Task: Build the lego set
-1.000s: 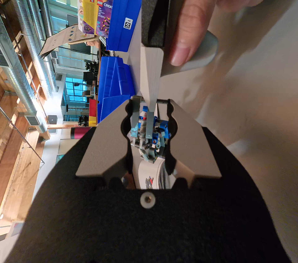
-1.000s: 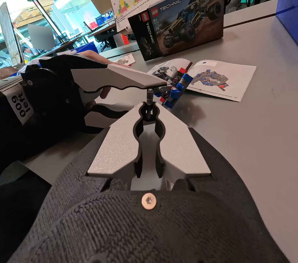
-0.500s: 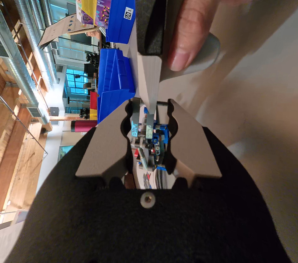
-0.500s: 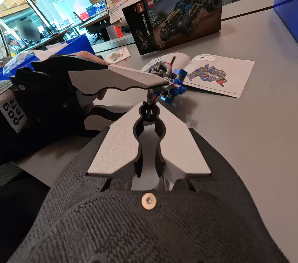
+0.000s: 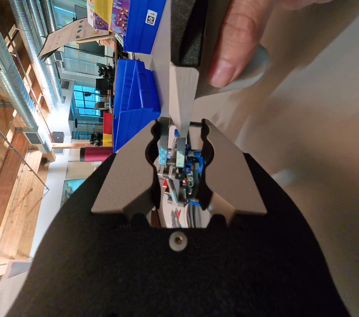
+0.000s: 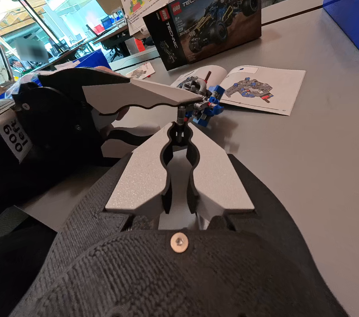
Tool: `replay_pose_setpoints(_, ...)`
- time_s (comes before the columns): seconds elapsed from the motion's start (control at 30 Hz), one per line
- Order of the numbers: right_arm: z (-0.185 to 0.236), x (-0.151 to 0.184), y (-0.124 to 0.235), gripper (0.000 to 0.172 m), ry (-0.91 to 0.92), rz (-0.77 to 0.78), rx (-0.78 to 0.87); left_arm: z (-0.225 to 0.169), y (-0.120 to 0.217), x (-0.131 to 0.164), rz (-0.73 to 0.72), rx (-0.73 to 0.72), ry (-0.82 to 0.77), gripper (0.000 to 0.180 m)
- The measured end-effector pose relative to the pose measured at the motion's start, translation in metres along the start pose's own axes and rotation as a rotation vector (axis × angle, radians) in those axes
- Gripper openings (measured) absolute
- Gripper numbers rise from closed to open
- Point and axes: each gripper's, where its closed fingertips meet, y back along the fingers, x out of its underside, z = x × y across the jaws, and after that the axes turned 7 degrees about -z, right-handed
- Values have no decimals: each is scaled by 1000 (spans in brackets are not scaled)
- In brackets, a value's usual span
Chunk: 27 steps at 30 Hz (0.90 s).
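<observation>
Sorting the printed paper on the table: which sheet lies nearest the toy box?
The open instruction booklet, directly in front of the toy box; the small leaflet lies off beside the box's dark end.

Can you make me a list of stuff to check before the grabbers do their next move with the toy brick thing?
1. Left gripper clamped on the grey-and-blue brick model: ok.
2. Right gripper pinching the dark axle: ok.
3. Axle lined up with the model: looks ok; it meets the model's underside.
4. Axle pushed fully in: cannot tell; the joint is hidden.
5. Model lifted off the table: ok.
6. Open instruction booklet in view: ok, lying beyond the model.
</observation>
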Motion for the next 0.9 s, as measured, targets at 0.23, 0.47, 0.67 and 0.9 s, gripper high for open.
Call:
replay_pose_setpoints(0.23, 8, -2, -1, 6, -12, 2, -51, -1, -2, -5, -72, 21, 113, 41)
replay_pose_setpoints(0.47, 14, -1, -7, 6, 4, 16, -35, 0, -4, 1, -1, 5, 55, 40)
replay_pose_setpoints(0.67, 7, -3, -3, 5, -33, 1, -22, 3, -3, 6, 26, -20, 22, 40)
replay_pose_setpoints(0.9, 9, -3, -5, 5, -49, -5, -34, 0, -4, 6, 32, 18, 78, 40)
